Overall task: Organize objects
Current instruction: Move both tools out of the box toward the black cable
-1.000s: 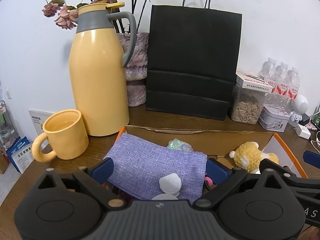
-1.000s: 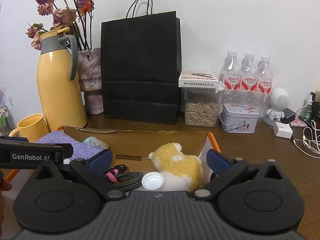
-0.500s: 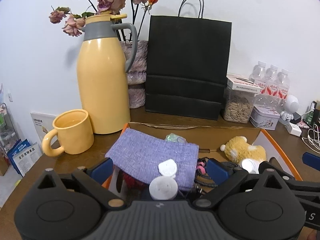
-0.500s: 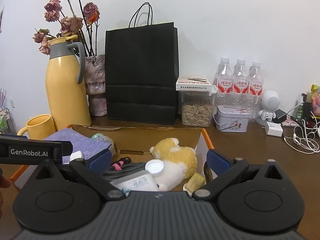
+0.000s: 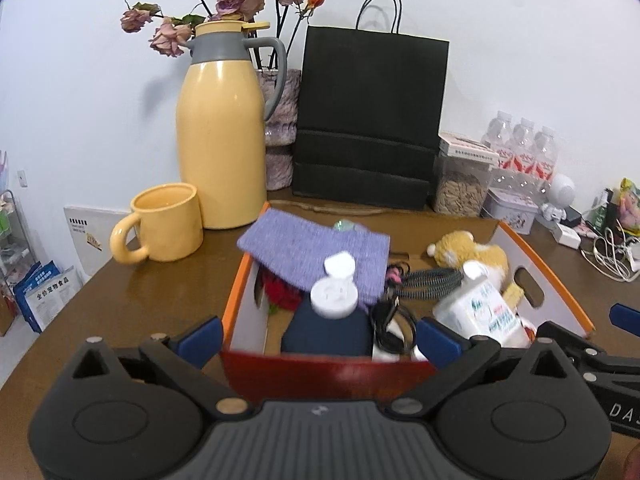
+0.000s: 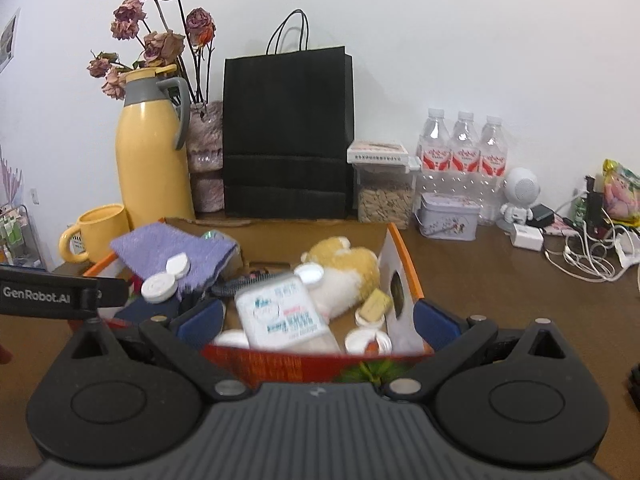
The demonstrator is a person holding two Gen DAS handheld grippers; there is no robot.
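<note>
Box: the cardboard box (image 5: pixel 552 272) sits on the brown table (image 5: pixel 160 292), in front of the black bag (image 5: pixel 368 120); orange rim, white inner walls, an oval handle hole in the right wall; its red near wall lies just ahead of both tools.

Left tongs: the left gripper (image 5: pixel 316 340) is spread wide, its blue pads either side of the box's near left part; nothing between them.

Right tongs: the right gripper (image 6: pixel 316 320) is likewise wide apart and holds nothing, facing the near right part of the box.

Contents: a purple woven cloth (image 5: pixel 312 248) draped over the left end, coarse and limp; a dark bottle with a white flip cap (image 5: pixel 334 296); a white plastic bottle (image 6: pixel 280 312) lying on its side, smooth and printed; a fluffy yellow plush toy (image 6: pixel 344 264); a braided black cable (image 5: pixel 424 280); a small yellow block (image 6: pixel 374 304); all packed close and touching.

Step in hand, as I judge it: choosing the next thing to lift out or straighten; the view is slightly blurred, so steady the tools first; take rigid things across their narrow side; pinch the cloth at an edge; mind the cable snagging its neighbours.
</note>
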